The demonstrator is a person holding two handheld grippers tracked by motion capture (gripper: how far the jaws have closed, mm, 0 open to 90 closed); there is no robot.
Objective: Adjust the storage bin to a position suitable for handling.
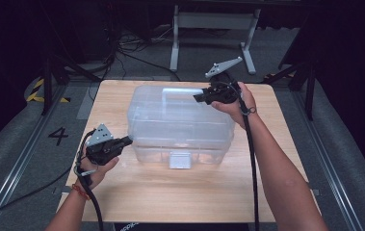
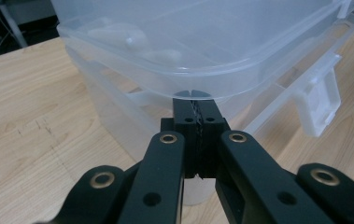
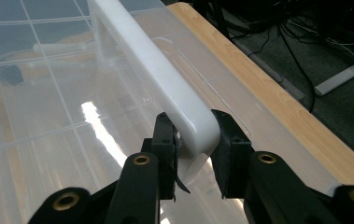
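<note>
**Box pinned by the handle, left jaws closed at its near-left corner**

Near first. My left gripper [image 1: 122, 143] sits low at the near-left corner of the clear plastic box [image 1: 180, 122], which stands mid-table on the wooden table [image 1: 170, 192]. In the left gripper view my jaws are together, pads meeting with nothing between them, tips right at the lid rim [image 2: 193, 91]; can't tell if they touch it or stop just short. My read: closed tips make a narrow wedge, good for nudging or prying under that lip, not for gripping.

The front latch [image 1: 180, 160] hangs at the middle of the near wall, to the right of my left gripper. It looks down, and the lid looks seated.

Farther back, my right gripper [image 1: 200, 97] is on top of the box at the right end of the white handle [image 3: 165, 79]. Jaws clamped on the handle, one pad each side, just before its rounded corner. Gripping there holds the box steady from above while the left works the corner.

Beyond the far edge: floor, cables [image 1: 132, 53].
</note>
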